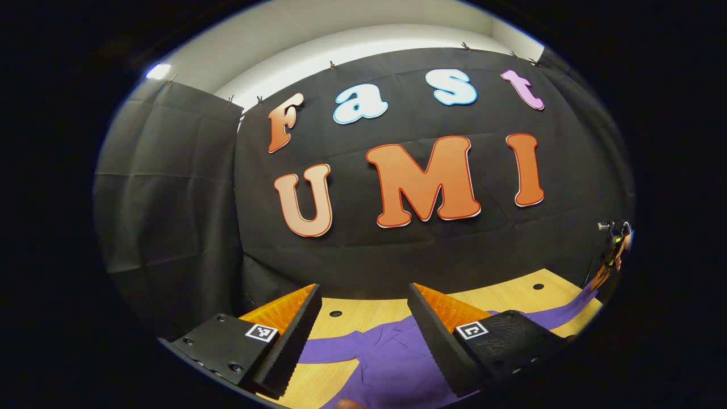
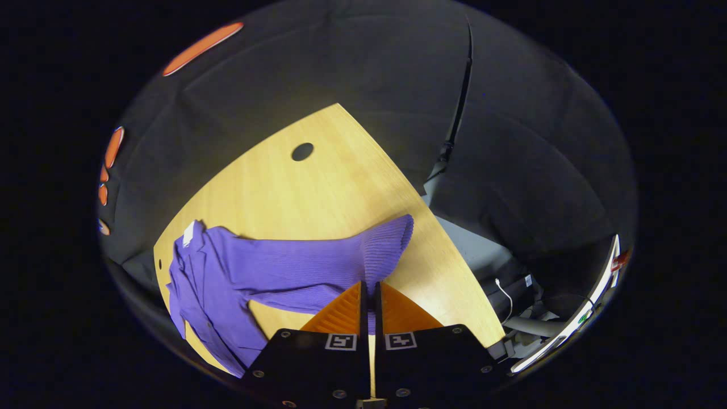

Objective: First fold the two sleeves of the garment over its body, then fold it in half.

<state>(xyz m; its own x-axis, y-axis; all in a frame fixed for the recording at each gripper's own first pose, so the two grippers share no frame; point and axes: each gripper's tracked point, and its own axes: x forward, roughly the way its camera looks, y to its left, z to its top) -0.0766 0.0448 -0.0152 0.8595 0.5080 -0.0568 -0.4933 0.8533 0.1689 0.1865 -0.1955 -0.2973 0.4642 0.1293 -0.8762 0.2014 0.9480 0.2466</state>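
Right claw (image 2: pixel 370 289) pinching outstretched sleeve (image 2: pixel 318 264)

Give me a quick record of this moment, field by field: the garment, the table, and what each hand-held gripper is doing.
garment: purple sweater, lying on the table, one sleeve stretched out sideways
table: light wood, round holes in the top
left hand-held gripper: open, above the sweater, nothing between its fingers
right hand-held gripper: shut on the sleeve near its ribbed cuff
fold progress: sleeve not yet over the body
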